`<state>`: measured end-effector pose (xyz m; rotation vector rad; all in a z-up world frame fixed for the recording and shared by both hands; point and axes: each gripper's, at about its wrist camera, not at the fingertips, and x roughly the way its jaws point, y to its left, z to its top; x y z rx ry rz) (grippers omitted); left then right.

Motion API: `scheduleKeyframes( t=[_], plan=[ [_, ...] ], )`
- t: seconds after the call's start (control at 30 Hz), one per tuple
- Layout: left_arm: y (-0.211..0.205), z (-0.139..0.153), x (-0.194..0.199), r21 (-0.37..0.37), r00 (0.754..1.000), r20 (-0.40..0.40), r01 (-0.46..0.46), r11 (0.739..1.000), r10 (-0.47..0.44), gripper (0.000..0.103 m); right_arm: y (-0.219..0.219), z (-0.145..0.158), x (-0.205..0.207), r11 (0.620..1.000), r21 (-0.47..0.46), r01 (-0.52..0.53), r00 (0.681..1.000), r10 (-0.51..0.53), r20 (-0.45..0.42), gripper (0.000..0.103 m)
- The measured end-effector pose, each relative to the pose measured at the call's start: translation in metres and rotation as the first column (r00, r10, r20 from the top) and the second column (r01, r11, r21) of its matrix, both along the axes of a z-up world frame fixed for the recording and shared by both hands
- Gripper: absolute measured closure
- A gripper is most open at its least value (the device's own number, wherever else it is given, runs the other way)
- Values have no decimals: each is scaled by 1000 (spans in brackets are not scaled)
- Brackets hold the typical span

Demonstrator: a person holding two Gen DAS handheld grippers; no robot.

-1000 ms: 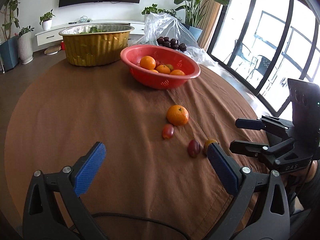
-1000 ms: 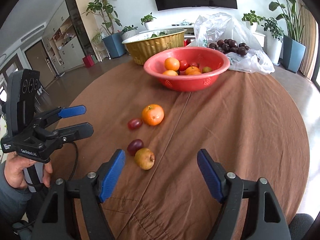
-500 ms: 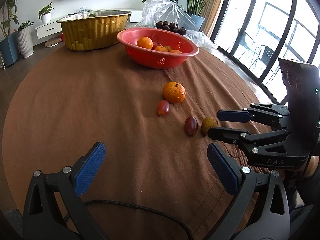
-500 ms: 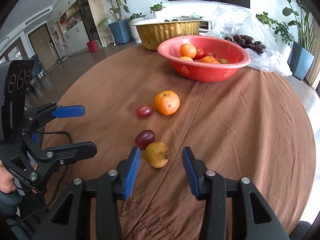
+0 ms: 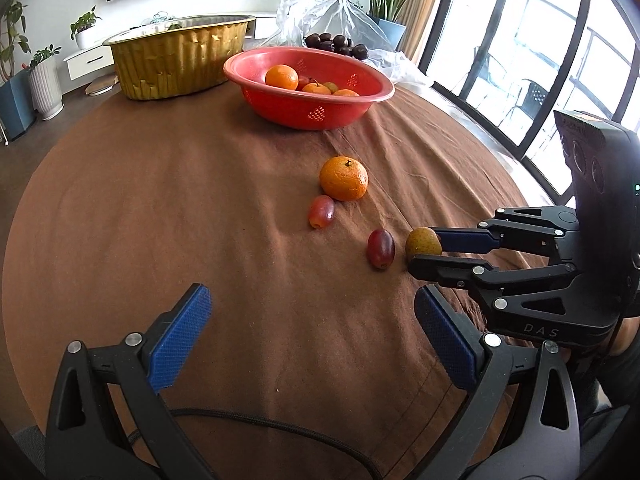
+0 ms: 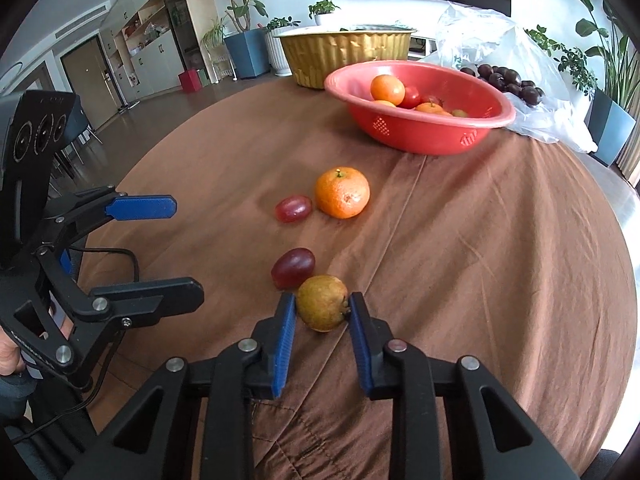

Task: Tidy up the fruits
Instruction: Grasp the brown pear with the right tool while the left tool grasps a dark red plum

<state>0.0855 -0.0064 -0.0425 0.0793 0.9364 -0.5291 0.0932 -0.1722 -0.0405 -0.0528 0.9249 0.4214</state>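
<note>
**Small Pear Gripped on Brown Tablecloth**

A yellow-green pear [image 6: 322, 302] is being pinched between the blue pads of the right gripper [image 6: 322, 316], whose jaws have just been closing onto it; the fruit is still being rested on the brown tablecloth [image 6: 480, 260]. A dark red grape [image 6: 293, 267] is being left touching it, an orange [image 6: 342, 192] and a second grape [image 6: 293, 208] farther off. The left gripper [image 5: 312, 344] is being held wide and empty. The red basket [image 6: 420, 132] is being kept well apart.
</note>
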Motion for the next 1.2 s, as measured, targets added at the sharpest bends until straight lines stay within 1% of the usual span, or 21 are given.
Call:
scheduleKeyframes(
  t=[0.17,0.3,0.33,0.37,0.4,0.43,0.47,0.5,0.57,0.6,0.63,0.7,0.9,0.93,1.0,1.07,1.2],
  plan=[
    [-18,0,3,19,999,7,48,999,-48,0,-14,4,-3,999,28,44,999,-44,4,74],
    [-37,-3,9,33,995,-7,97,995,-97,1,-28,6,-5,995,47,83,997,-83,0,74],
    [-41,-4,10,30,994,-11,109,994,-109,3,-30,6,-5,995,50,88,996,-88,1,74],
    [-45,-4,11,28,993,-14,120,992,-120,11,-31,7,-5,994,52,93,996,-93,2,74],
    [-48,-4,12,27,992,-18,129,991,-128,16,-33,8,-5,994,54,96,995,-97,3,74],
    [-51,-5,13,29,991,-24,132,991,-132,26,-34,8,-5,993,57,99,995,-100,4,74],
    [-54,-5,16,31,991,-30,135,990,-134,34,-35,9,-5,993,60,102,995,-102,4,74],
    [-55,-6,18,31,990,-34,136,990,-135,38,-35,9,-5,993,63,104,995,-104,5,74],
    [-59,-6,20,35,990,-38,139,990,-138,52,-36,10,-5,992,68,105,994,-106,7,74],
    [-61,-6,21,34,989,-39,142,989,-141,55,-37,10,-5,992,70,106,994,-107,9,74],
    [-63,-6,22,33,989,-40,147,989,-146,62,-38,10,-5,991,74,108,994,-109,9,74],
    [-66,-6,22,38,987,-40,157,987,-155,70,-39,10,-5,990,78,114,993,-115,10,74],
    [-73,-9,23,57,987,-46,158,986,-156,72,-42,11,-7,988,89,125,992,-126,10,74],
    [-74,-10,24,60,987,-46,158,986,-156,75,-43,11,-7,988,90,127,992,-128,11,74],
    [-73,-11,22,65,987,-48,154,986,-152,75,-44,11,-7,987,92,129,991,-131,10,74],
    [-72,-11,22,69,988,-46,151,986,-148,79,-44,11,-7,987,94,129,991,-131,10,74],
    [-72,-11,22,75,988,-48,153,985,-150,79,-44,11,-8,987,95,130,991,-131,11,74]
  ],
)
